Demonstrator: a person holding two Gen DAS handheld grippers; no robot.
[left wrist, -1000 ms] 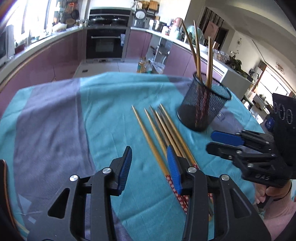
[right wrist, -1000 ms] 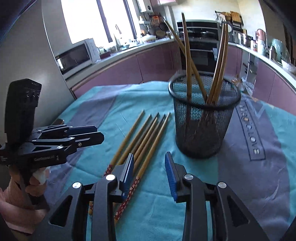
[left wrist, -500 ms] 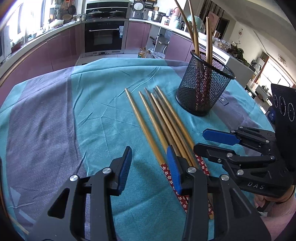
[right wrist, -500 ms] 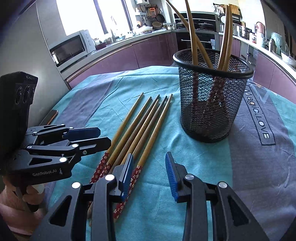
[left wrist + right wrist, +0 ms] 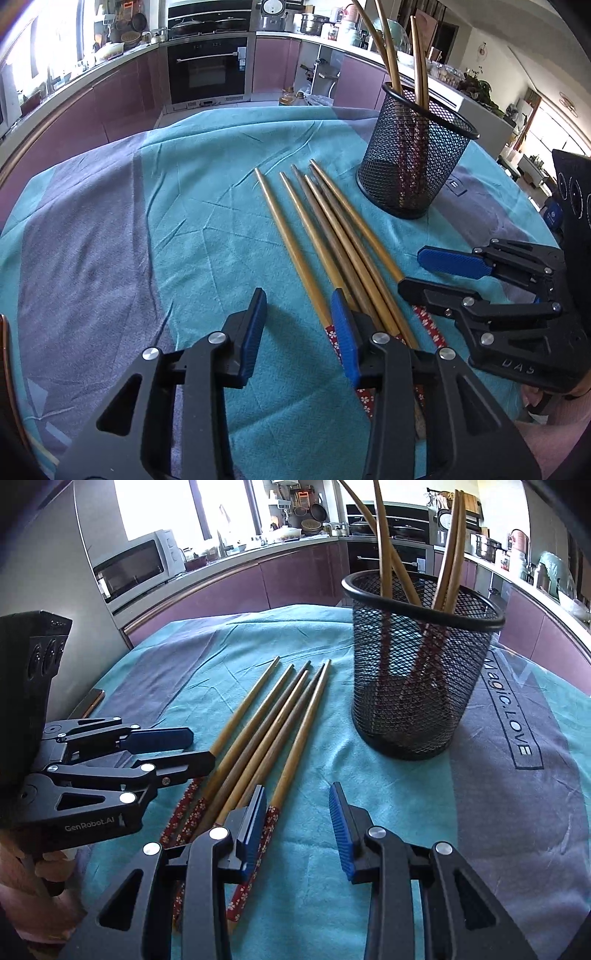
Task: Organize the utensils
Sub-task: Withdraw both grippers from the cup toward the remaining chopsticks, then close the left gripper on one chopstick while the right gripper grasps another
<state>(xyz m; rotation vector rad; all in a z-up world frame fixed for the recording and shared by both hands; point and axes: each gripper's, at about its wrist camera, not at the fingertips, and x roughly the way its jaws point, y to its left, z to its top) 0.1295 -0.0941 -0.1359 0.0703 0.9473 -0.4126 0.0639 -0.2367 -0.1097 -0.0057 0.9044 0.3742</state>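
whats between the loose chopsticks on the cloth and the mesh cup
Only bare teal cloth: a narrow strip separates the chopsticks from the mesh cup, with nothing lying on it. The right wrist view shows it best.

Bare cloth (image 5: 207, 221) lies open left of the loose chopsticks (image 5: 325, 236); a narrower strip of bare cloth separates them from the mesh cup (image 5: 417, 672). Cup stands upright, with four chopsticks (image 5: 384, 531) leaning out above its rim, crowding the way in from above. The left gripper (image 5: 199, 747) and right gripper (image 5: 410, 271) flank the loose row's patterned ends, near each other.
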